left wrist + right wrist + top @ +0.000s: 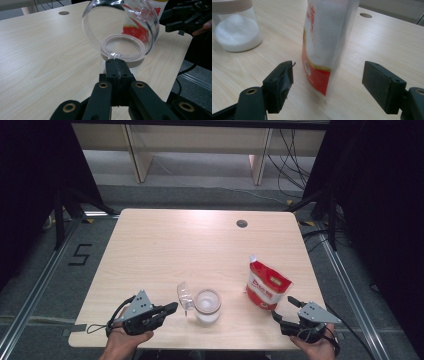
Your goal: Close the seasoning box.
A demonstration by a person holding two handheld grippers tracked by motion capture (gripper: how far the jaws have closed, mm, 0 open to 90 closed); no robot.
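The left tool [117, 65] is clamped tight on the rim tab of a clear lid [120, 25], holding it tilted up over the open jar [122, 50] of white powder. The right tool [328, 82] stands wide open on the counter [165, 250], its jaws either side of the upright red-and-white pouch [324, 45] without touching it.

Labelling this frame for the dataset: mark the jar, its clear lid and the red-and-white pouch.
jar [207, 307], high view, on its glass side wall.
clear lid [120, 25], left gripper view, on the transparent disc, tab pinched by the left tool.
red-and-white pouch [267, 285], high view, on its printed front.
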